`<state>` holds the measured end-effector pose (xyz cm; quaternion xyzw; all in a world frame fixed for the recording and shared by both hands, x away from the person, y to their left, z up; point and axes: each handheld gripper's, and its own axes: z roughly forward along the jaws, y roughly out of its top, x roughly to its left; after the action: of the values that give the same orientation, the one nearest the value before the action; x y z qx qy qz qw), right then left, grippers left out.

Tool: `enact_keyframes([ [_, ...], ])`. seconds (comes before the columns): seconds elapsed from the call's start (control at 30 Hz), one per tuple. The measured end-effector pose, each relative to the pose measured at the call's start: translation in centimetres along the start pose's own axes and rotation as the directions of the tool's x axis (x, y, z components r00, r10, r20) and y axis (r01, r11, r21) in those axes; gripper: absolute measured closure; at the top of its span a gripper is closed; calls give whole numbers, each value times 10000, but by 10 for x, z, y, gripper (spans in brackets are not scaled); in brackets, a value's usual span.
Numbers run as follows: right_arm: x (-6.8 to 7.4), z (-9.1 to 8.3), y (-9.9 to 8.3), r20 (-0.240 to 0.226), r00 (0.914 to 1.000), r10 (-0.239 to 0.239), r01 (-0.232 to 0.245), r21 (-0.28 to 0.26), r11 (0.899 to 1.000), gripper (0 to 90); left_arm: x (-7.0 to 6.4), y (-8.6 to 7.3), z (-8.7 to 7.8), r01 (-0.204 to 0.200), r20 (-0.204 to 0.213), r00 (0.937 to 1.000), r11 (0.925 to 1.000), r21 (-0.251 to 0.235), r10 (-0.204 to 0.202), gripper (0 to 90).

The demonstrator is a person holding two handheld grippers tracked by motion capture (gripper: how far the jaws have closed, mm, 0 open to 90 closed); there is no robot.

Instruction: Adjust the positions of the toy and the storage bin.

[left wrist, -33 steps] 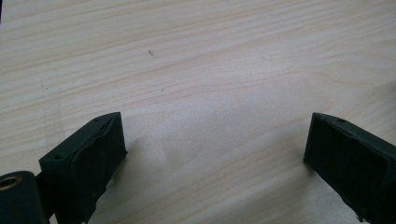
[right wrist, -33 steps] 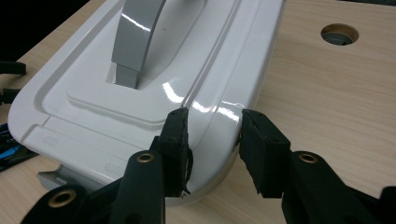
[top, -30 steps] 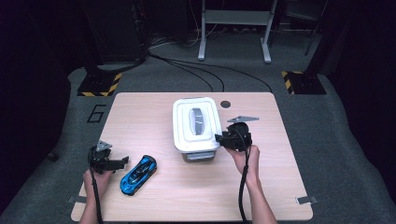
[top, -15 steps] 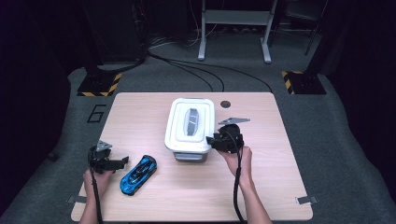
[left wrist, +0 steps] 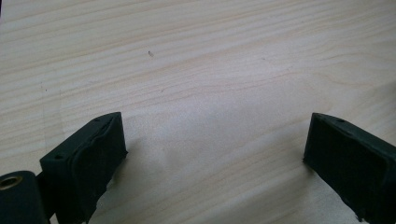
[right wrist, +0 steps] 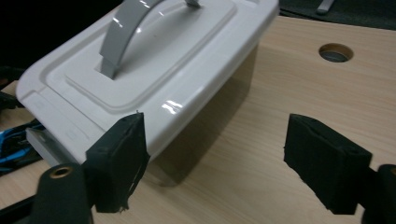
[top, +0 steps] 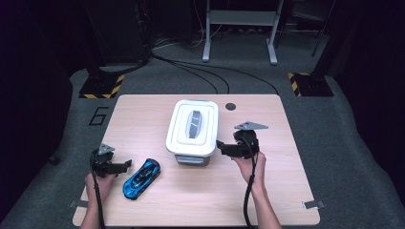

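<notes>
**A:** Starting from the high view, what's on the table (top: pixel 286 191)?

**B:** A white box (top: pixel 192 131) with a lid sits a bit past the middle, grey handle (top: pixel 193 124) running along the top. At about 7 o'clock from it there's a blue toy car (top: pixel 141 178), nose aimed roughly toward 1 o'clock. The left gripper (top: pixel 125 165) is just beside the car, at its 9 o'clock, low over the wood. The right gripper (top: pixel 220 146) is at the box's 4 o'clock, jaws pointing at the box's near right corner, very close to it. Can't tell from up there if it's touching. There's also a round hole (top: pixel 230 106) in the tabletop at the box's 2 o'clock.

**A:** And the left gripper view?

**B:** Pretty much bare wood. The left gripper (left wrist: pixel 212 154) has its jaws spread wide, one at 8 o'clock in the picture and one at 4 o'clock, with nothing between them but tabletop (left wrist: pixel 196 70). So it's released, holding nothing.

**A:** Right gripper view?

**B:** The right gripper (right wrist: pixel 215 161) is also spread open. The box (right wrist: pixel 154 70) fills the upper left, and the jaw at 7 o'clock sits right in front of the lid's edge, either touching or just shy of it, can't say which. The other jaw at 4 o'clock is over plain wood, well apart from the box. Handle (right wrist: pixel 128 28) arches up at 11 o'clock. A sliver of the blue car (right wrist: pixel 14 140) peeks in at 9 o'clock, and the hole (right wrist: pixel 335 52) is at 2 o'clock.
</notes>
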<state>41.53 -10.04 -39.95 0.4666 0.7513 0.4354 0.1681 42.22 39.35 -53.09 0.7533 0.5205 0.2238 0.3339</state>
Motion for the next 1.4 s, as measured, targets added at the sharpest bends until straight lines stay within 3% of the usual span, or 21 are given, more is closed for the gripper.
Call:
enact_keyframes([
  [0.17,-21,-9,-22,700,9974,-178,175,54,9998,137,1,1,0,-77,106,9999,9999,131,75,54],
  [0.33,-44,-6,-56,1339,9906,-266,211,429,9989,82,1,2,2,-2,0,10000,10000,1,2,53],
  [0.37,-53,-3,-69,1524,9883,-95,12,545,9985,61,1,2,2,-8,14,10000,10000,-2,8,53],
  [0.43,-56,-1,-73,1550,9879,-26,-64,580,9983,54,1,3,2,-6,8,10000,10000,43,6,54],
  [0.5,-73,7,-96,1609,9863,371,-506,805,9955,25,2,5,1,-18,157,9999,9995,313,13,59],
  [0.63,-87,15,-113,1747,9836,445,-649,1129,9915,7,4,11,-2,95,291,9995,9993,356,-105,34],
  [0.67,-90,17,-116,1808,9820,541,-758,1156,9904,8,3,13,-3,95,322,9994,9999,87,-98,34],
  [0.7,-96,18,-121,2000,9779,605,-863,1225,9887,3,3,20,-7,135,553,9984,9999,107,-140,34],
  [0.87,-102,19,-125,2231,9735,504,-761,1079,9912,11,-3,39,-19,-45,665,9978,10000,-38,47,27],
  [0.97,-103,25,-123,2496,9683,-50,-307,1389,9898,0,-9,55,-27,24,742,9972,9996,-280,-3,21],
  [1.07,-104,25,-122,2431,9700,-38,-316,1416,9894,0,-15,69,-34,82,849,9964,9985,-535,-37,20],
  [1.17,-104,25,-122,2462,9692,8,-368,1416,9892,0,-29,91,-42,134,1171,9931,9981,-600,-63,20],
  [1.27,-105,25,-122,2482,9687,4,-365,1405,9894,2,-36,99,-45,116,1326,9912,9973,-720,-19,20],
  [1.33,-104,25,-122,2496,9683,31,-391,1392,9895,4,-53,115,-49,128,1626,9867,9958,-911,22,18],
  [1.4,-104,24,-122,2529,9675,50,-405,1355,9899,10,-58,119,-50,93,1738,9848,9963,-853,57,18],
])
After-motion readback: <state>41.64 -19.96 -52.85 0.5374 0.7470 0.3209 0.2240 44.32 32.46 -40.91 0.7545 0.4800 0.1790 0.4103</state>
